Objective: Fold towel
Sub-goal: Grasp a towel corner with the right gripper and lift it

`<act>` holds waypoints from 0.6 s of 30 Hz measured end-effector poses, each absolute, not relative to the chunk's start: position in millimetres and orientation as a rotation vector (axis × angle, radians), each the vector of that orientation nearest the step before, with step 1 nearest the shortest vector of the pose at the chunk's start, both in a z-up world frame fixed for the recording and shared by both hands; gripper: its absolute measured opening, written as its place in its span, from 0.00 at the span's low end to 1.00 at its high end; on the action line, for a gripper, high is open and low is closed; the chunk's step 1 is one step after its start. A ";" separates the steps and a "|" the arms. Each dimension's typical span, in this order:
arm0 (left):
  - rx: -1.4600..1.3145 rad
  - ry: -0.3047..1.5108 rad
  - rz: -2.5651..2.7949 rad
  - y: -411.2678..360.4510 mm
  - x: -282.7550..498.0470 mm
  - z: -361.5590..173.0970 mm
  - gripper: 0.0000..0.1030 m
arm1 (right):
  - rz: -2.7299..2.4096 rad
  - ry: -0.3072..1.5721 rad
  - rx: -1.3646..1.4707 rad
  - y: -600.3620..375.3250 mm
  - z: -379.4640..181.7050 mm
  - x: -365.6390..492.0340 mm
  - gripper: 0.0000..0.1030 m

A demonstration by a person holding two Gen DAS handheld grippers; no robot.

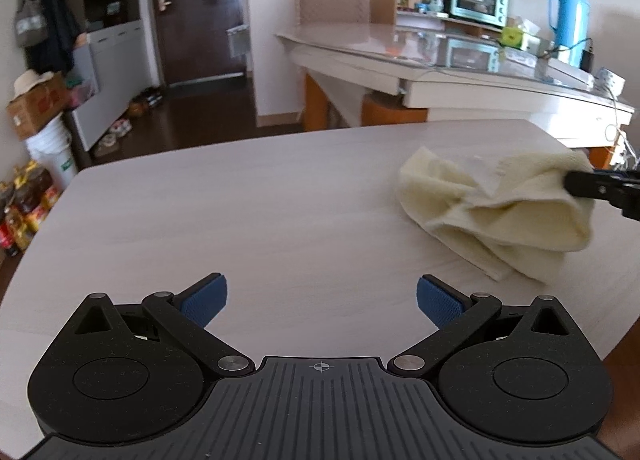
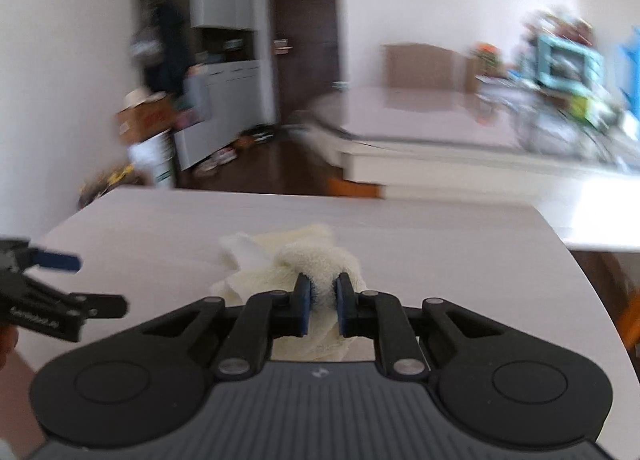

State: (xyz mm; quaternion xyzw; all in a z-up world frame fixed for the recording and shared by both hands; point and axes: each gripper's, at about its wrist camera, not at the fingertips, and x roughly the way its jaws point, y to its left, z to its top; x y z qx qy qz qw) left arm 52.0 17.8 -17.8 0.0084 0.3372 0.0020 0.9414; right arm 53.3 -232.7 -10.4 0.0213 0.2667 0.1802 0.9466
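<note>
The cream towel [image 2: 296,260] lies crumpled at mid-frame on the pale bench [image 2: 440,260], one bunched fold clamped between the right tongs [image 2: 322,292]. The left tongs [image 1: 322,300], lower centre of their view, gape apart over bare bench, holding nothing.

Fluffy terry towel [image 1: 492,199], matt table [image 1: 240,211]

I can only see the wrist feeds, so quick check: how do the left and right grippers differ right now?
The left gripper stands wide open with nothing between its blue pads; the right gripper is clamped on a bunch of the cream towel. The left gripper hangs over bare table, clear of the towel; the right gripper is at the towel's crumpled edge. Both share the same black linkage build with blue pads.
</note>
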 end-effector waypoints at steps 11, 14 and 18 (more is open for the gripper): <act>0.074 0.692 -0.178 -23.8 88.2 -19.8 1.00 | 0.301 0.493 0.037 -268.6 -10.2 44.4 0.45; 0.097 0.684 -0.204 -30.7 94.8 -20.3 1.00 | 0.424 0.461 -0.091 -247.7 -5.7 43.6 0.51; 0.134 0.669 -0.282 -36.9 98.9 -20.3 1.00 | 0.489 0.463 -0.308 -214.2 -13.6 51.4 0.50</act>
